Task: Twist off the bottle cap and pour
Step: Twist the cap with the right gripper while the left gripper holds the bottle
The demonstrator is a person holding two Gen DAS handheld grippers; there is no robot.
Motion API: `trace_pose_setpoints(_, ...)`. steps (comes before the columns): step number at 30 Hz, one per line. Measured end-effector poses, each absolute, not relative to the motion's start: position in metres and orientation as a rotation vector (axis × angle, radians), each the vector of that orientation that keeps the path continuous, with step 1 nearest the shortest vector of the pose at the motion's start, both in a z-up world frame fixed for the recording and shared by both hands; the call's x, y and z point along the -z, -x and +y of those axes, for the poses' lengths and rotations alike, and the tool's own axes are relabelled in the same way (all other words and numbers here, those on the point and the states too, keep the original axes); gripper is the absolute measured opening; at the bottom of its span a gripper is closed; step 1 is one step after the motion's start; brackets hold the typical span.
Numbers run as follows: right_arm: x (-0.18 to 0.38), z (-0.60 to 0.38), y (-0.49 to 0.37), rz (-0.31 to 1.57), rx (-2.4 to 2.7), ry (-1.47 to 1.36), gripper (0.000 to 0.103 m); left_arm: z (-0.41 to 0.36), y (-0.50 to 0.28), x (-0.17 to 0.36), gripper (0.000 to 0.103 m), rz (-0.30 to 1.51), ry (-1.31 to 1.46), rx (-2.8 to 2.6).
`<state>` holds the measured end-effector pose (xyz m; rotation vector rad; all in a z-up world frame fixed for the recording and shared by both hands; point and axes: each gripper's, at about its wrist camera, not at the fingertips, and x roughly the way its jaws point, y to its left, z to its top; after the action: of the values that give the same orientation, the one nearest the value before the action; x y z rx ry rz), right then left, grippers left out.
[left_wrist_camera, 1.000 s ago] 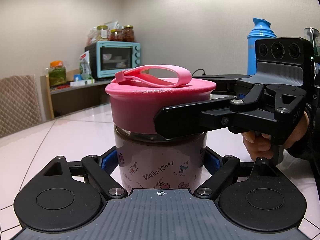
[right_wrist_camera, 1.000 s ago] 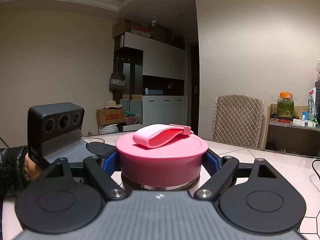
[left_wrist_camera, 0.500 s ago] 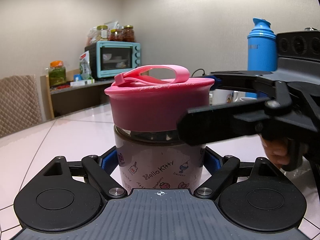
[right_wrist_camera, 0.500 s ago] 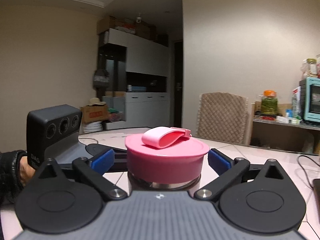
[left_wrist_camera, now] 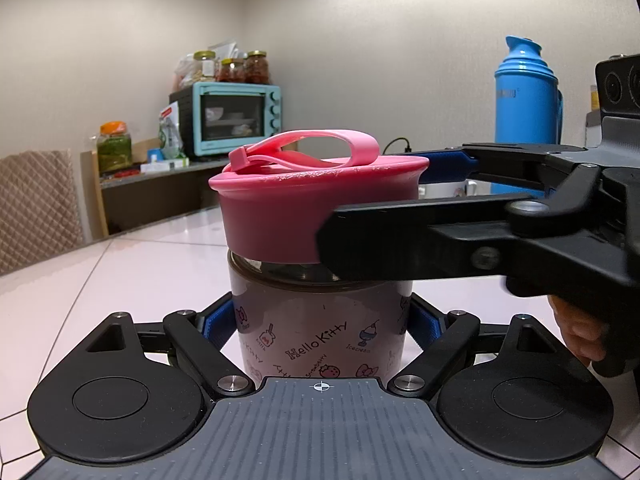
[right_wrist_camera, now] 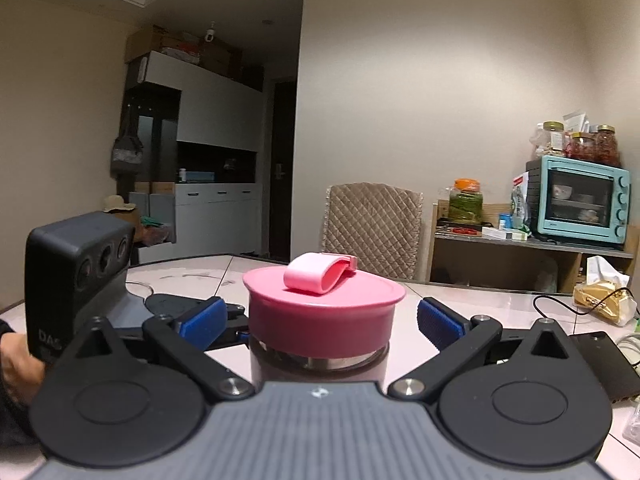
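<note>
A Hello Kitty bottle [left_wrist_camera: 320, 336] with a wide pink cap [left_wrist_camera: 296, 208] stands on the white tiled table [left_wrist_camera: 120, 272]. My left gripper [left_wrist_camera: 320, 322] is shut on the bottle's body, its blue pads pressed against both sides low down. My right gripper [right_wrist_camera: 320, 320] is open at cap height, coming in from the right in the left wrist view. Its blue pads [right_wrist_camera: 440, 322] stand on either side of the pink cap [right_wrist_camera: 360, 292] with a gap on each side. The cap's loop strap lies folded on top.
A blue thermos [left_wrist_camera: 526, 92] stands behind the right gripper. A teal toaster oven [right_wrist_camera: 580, 200] and jars sit on a side shelf, with a quilted chair [right_wrist_camera: 372, 216] at the table's far edge. A yellow bag [right_wrist_camera: 604, 300], a cable and a dark flat object [right_wrist_camera: 604, 364] lie at the right.
The right gripper's jaws have let go of the pink cap and now stand wide, and the right hand has swung around the bottle. The left gripper and bottle have stayed put.
</note>
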<state>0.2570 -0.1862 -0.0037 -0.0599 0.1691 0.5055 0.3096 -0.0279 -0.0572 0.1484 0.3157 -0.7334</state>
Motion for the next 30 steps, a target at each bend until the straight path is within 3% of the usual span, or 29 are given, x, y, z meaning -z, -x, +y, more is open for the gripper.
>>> trace_pose_setpoints(15,0.003,-0.168,-0.265,0.201,-0.435,0.046,0.102,-0.028,-0.309,0.057,0.09,0.316,-0.149,0.733)
trace_pose_setpoints(30,0.001,-0.162,-0.263,0.228,-0.42,0.052,0.095,-0.028,-0.309,0.057,0.09,0.316,-0.149,0.733)
